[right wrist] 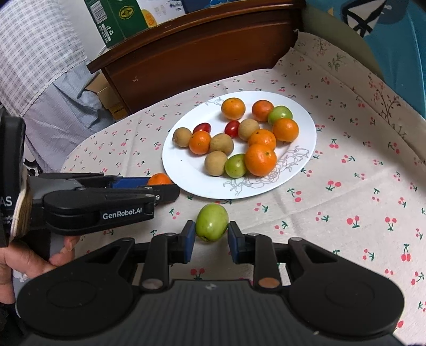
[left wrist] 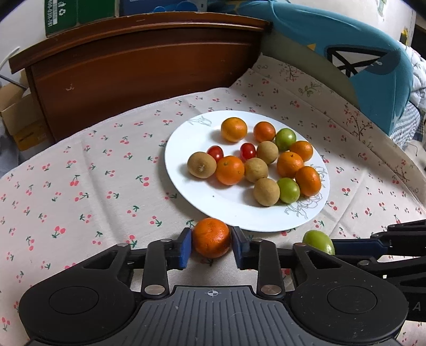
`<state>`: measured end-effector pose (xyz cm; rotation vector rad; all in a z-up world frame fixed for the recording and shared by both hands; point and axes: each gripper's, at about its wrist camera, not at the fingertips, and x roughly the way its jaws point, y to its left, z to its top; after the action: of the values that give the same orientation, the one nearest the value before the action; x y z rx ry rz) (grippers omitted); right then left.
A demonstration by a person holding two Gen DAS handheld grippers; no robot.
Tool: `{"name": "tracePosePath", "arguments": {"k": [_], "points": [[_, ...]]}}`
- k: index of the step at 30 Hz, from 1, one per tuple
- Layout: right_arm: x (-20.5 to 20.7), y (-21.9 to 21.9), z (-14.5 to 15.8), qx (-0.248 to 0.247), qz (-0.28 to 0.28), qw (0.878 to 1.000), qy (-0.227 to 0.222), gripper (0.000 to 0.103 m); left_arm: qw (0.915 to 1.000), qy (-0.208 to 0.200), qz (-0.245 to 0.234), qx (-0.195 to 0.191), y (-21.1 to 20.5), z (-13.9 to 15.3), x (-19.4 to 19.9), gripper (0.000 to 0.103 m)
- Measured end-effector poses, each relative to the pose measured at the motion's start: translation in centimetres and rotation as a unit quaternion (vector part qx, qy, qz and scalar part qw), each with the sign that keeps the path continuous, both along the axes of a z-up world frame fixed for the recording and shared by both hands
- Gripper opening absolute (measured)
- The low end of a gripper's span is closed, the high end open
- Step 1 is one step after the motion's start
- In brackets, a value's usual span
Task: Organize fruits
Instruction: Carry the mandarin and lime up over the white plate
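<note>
The left gripper (left wrist: pixel 211 246) is clamped on an orange mandarin (left wrist: pixel 211 237) that sits on the cherry-print cloth (left wrist: pixel 80 186) just beside the near rim of the white plate (left wrist: pixel 186 138). The right gripper (right wrist: pixel 210 238) has its blue pads pressed on a green fruit (right wrist: pixel 212 221), which lies on the cloth near the plate's near edge. The two grippers are close side by side, the left one reaching in from the left of the right wrist view, with a hand (right wrist: pixel 34 262) on its grip.

The plate is crowded with mandarins, brown fruits, green fruits and two small red tomatoes; its left part is bare. Open cloth lies to the left and right of the plate. At the far edge a dark wooden headboard (left wrist: pixel 138 61) rises, with a green carton (left wrist: pixel 80 16) behind it. A blue cushion (left wrist: pixel 359 58) closes the far right.
</note>
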<state>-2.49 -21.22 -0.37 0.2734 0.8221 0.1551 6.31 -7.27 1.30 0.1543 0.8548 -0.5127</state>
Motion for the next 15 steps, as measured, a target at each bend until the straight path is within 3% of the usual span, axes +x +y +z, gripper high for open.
{"name": "tracePosePath", "arguments": {"k": [7, 15], "points": [[-0.1, -0.4, 0.9, 0.010, -0.001, 1.000, -0.013, 0.026, 0.9998, -0.015, 0.002, -0.015, 0.4, 1.8, -0.8, 0.028], [1.1, -1.7, 3.8, 0.046, -0.012, 0.997, -0.061, 0.026, 0.9969, -0.052, 0.020, -0.056, 0.7, 5.3, 0.0, 0.028]]}}
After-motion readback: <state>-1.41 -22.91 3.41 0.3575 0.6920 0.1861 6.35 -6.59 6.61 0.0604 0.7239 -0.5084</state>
